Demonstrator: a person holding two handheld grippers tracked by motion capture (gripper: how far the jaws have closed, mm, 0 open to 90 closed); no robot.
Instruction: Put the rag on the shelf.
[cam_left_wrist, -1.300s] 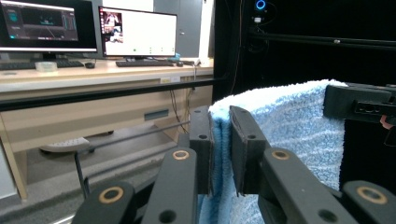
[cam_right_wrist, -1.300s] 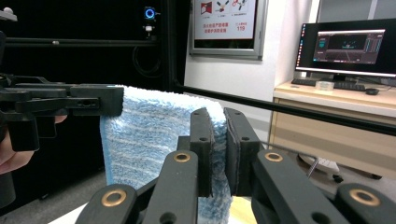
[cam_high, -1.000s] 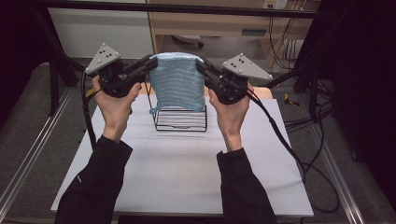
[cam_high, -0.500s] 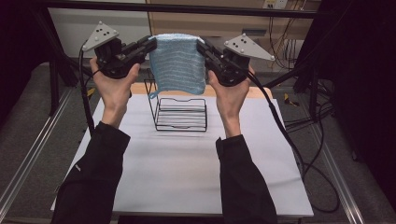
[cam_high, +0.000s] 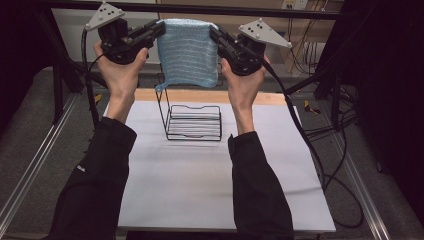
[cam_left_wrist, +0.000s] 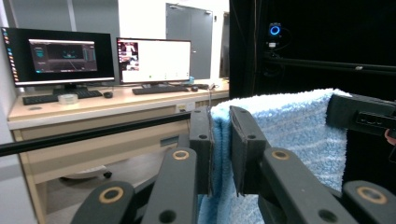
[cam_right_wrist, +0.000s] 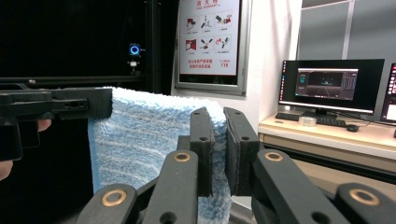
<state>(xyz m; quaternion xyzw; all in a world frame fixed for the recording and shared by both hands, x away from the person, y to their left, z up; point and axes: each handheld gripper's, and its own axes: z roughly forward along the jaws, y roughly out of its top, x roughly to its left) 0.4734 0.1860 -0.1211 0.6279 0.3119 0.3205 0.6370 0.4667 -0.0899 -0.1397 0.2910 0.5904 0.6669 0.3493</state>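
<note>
At the top centre of the high view, our left gripper (cam_high: 159, 31) and right gripper (cam_high: 216, 35) each pinch a top corner of the light-blue striped terry towel (cam_high: 189, 55) — we keep it taut and level above the black wire rack (cam_high: 194, 122).

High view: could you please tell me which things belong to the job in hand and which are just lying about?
In the job:
- blue towel
- left claw, clamped on one top corner
- right claw, clamped on the other
- wire rack

Lying about:
- monitors
- keyboard
- tape roll
</note>
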